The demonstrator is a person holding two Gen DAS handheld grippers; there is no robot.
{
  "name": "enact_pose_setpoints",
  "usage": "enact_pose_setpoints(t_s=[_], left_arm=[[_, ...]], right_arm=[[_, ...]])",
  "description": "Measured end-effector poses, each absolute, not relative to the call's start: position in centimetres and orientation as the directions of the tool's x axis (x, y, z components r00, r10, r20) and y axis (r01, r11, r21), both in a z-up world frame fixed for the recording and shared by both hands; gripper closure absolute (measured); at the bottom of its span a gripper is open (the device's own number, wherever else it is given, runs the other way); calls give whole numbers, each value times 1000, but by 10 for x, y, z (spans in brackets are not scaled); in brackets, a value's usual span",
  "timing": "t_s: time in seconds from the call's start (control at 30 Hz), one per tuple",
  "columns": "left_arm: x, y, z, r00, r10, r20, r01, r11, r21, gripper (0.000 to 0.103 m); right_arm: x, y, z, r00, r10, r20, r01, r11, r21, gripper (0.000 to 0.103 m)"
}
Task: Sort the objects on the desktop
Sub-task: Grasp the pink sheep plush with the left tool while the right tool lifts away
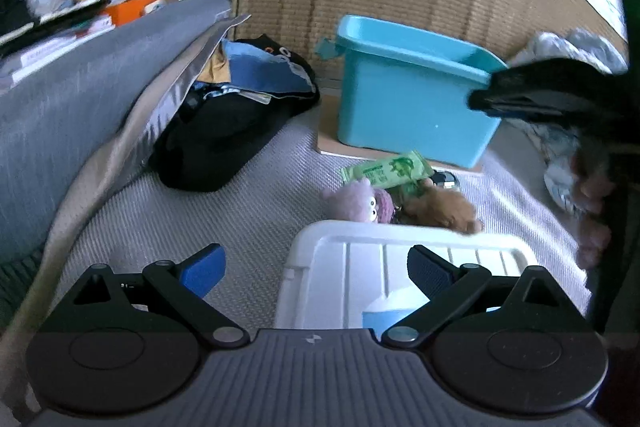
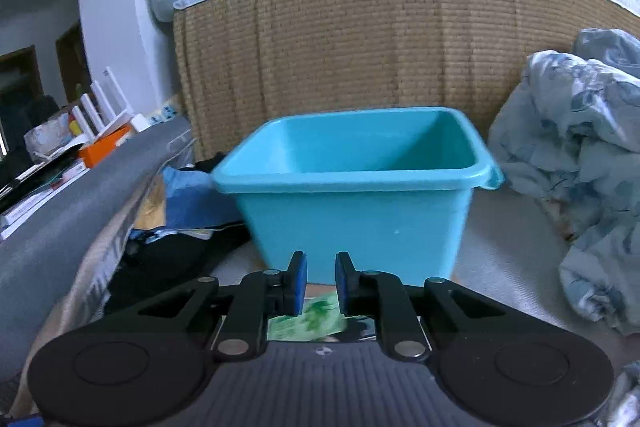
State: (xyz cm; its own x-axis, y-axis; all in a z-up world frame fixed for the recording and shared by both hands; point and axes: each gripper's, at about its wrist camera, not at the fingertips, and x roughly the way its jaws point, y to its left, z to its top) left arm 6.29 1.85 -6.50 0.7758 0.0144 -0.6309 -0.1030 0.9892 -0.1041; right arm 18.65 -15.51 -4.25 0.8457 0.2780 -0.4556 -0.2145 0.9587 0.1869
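Note:
A turquoise plastic bin (image 1: 412, 99) stands on a board at the back; in the right wrist view it (image 2: 356, 179) faces me and looks empty. A green packet (image 1: 386, 169), a pink plush toy (image 1: 356, 203) and a brown plush toy (image 1: 444, 209) lie on the grey mat between the bin and a white bin (image 1: 320, 251). My left gripper (image 1: 316, 273) is open over the white bin's near rim, holding nothing. My right gripper (image 2: 321, 285) hangs in front of the turquoise bin, jaws narrowly apart and empty, above the green packet (image 2: 308, 323). It also shows in the left wrist view (image 1: 520, 99).
A black bag with blue cloth (image 1: 240, 119) and a silver pouch (image 1: 180, 91) lie left. A grey cushion (image 1: 60, 115) runs along the left. A woven mat wall (image 2: 360, 55) stands behind. Crumpled blue bedding (image 2: 580, 167) is at the right.

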Motion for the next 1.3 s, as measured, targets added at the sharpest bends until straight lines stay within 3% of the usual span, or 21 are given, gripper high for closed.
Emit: enact_pose_setpoints(t_s=[0.23, 0.4, 0.63, 0.83, 1.2, 1.3], left_arm=[[83, 5, -63, 789, 24, -614, -58, 998, -35, 3], [106, 2, -71, 777, 14, -629, -47, 998, -35, 3], [136, -2, -85, 738, -14, -674, -25, 999, -48, 11], [164, -8, -96, 682, -63, -729, 30, 998, -59, 25], [203, -10, -111, 592, -81, -802, 33, 997, -76, 29], [208, -9, -117, 572, -81, -816, 29, 997, -78, 35]], right_arm=[[193, -189, -34, 856, 274, -438, -142, 940, 310, 85], [193, -191, -33, 857, 273, -437, -139, 939, 315, 85], [194, -196, -34, 851, 276, -447, -125, 933, 338, 85], [199, -203, -39, 832, 284, -476, -100, 922, 375, 80], [202, -210, -39, 823, 298, -483, -88, 907, 411, 80], [203, -213, -40, 820, 302, -486, -83, 903, 422, 80]])
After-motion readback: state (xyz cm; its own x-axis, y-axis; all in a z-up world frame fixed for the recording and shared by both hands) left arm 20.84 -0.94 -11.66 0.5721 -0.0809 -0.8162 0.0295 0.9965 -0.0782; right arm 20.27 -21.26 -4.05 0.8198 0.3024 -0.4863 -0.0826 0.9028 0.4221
